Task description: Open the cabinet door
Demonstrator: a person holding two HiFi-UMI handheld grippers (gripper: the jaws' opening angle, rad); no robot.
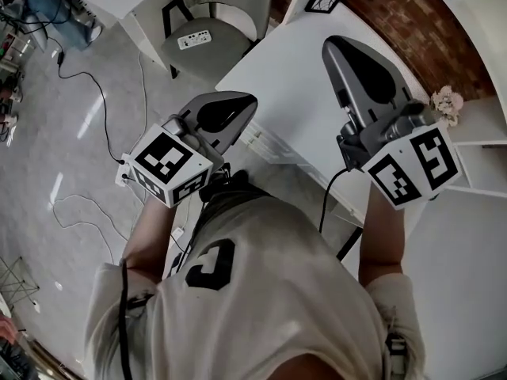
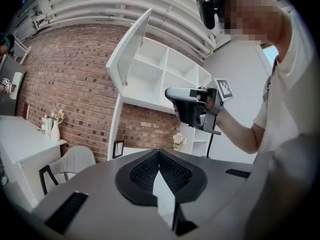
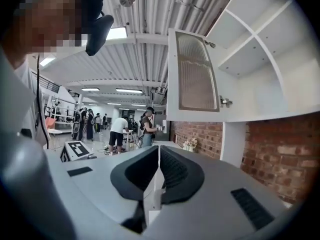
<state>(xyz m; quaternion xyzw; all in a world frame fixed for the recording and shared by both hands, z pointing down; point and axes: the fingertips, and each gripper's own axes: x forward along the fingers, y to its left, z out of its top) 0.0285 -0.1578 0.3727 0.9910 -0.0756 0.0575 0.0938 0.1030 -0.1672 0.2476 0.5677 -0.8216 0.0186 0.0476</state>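
While cabinet door (image 3: 192,74) stands open overhead | left gripper (image 2: 159,154), right gripper (image 3: 159,149): jaws together, empty

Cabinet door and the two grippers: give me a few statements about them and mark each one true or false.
1. The cabinet door stands swung open. True.
2. The right gripper is clamped on the door's edge. False: its jaws are together on nothing, apart from the door.
3. The left gripper holds a vase of flowers. False: its jaws are together and empty.
4. A brick wall stands behind the cabinet. True.
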